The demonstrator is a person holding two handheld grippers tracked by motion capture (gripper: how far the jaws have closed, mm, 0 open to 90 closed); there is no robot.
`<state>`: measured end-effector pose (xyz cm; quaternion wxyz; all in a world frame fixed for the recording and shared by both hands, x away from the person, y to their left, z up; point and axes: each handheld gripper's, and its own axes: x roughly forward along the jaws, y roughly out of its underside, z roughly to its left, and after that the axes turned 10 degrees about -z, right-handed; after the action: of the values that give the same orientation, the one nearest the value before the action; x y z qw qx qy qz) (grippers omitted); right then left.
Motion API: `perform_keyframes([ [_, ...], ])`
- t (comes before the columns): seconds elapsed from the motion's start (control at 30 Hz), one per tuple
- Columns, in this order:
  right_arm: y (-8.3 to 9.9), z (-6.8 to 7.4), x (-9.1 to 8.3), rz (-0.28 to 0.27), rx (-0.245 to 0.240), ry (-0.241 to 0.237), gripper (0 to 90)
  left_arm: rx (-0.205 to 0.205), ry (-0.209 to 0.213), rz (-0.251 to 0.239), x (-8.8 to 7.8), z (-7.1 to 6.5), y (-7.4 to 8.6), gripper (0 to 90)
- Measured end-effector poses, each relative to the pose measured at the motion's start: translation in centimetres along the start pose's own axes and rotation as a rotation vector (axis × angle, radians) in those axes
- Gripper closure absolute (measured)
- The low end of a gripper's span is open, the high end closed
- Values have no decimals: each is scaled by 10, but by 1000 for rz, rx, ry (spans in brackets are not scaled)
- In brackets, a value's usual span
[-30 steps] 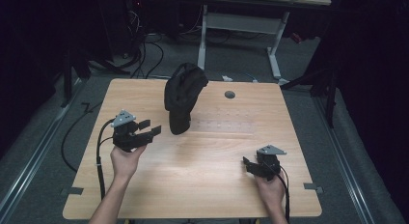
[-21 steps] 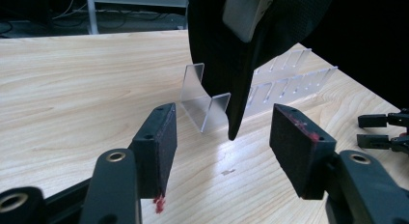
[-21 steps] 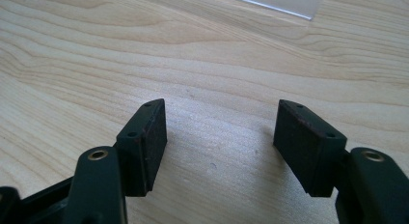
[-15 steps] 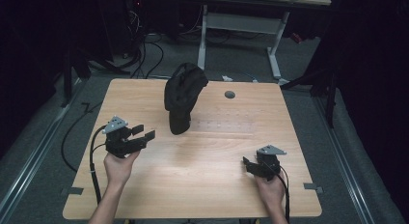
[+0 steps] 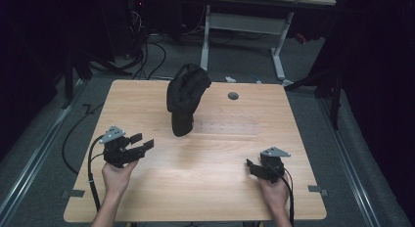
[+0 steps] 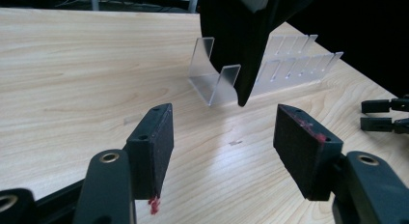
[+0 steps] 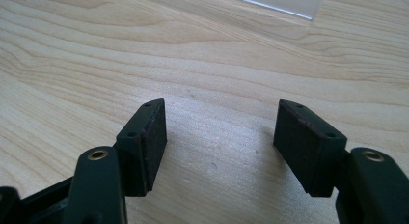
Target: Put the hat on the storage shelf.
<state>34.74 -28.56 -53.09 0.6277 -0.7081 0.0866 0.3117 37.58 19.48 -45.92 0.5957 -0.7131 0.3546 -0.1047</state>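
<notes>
1. Nearest the bottom edge of the high view are the two hands. The left gripper (image 5: 139,145) sits lower left of the frame with its jaws spread and nothing between them. Compared with a second ago it's slid down and further left, so it has backed away from the middle of the table (image 5: 210,188).

2. The right gripper (image 5: 252,167) is lower right, also spread wide and empty. In the right gripper view both pads (image 7: 149,142) hang over bare wood. It hasn't budged over that same second.

3. Middle of the frame: the dark cap (image 5: 185,97) sits perched on a clear plastic stand (image 6: 214,81), standing tall, upper centre of the table. In the left gripper view the cap's black edge droops down over the stand, just above and between the jaws but well off from them. A row of clear dividers (image 6: 294,64) runs off to the right behind it.

4. Further back there's a small round grommet (image 5: 233,96) in the tabletop, then a white desk frame (image 5: 242,29) and cables on the floor, upper part of the frame.

5. My read: since the left hand pulled away and both grippers are empty and apart from the cap, looks like the cap is either already placed or nobody's gone in for it yet. Can't tell which from this.
</notes>
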Motion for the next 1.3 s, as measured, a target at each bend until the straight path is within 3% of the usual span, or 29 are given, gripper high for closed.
perform_keyframes([
  [0.23, 0, 0, 0, 0, 0, -1, 361, -12, -16, 25, 0, 3, 14, 387],
  [0.83, 0, 0, 0, 1, -1, -2, 357, 12, -57, 130, 16, 7, 45, 377],
  [0.9, 0, 0, 0, 1, -2, -2, 356, 23, -65, 145, 21, 6, 50, 377],
  [1.1, 0, 0, 0, 1, -2, -2, 355, 111, -106, 203, 32, 1, 58, 377],
  [1.3, 0, 0, 0, 1, -2, -2, 355, 132, -130, 225, 41, -1, 67, 375],
])
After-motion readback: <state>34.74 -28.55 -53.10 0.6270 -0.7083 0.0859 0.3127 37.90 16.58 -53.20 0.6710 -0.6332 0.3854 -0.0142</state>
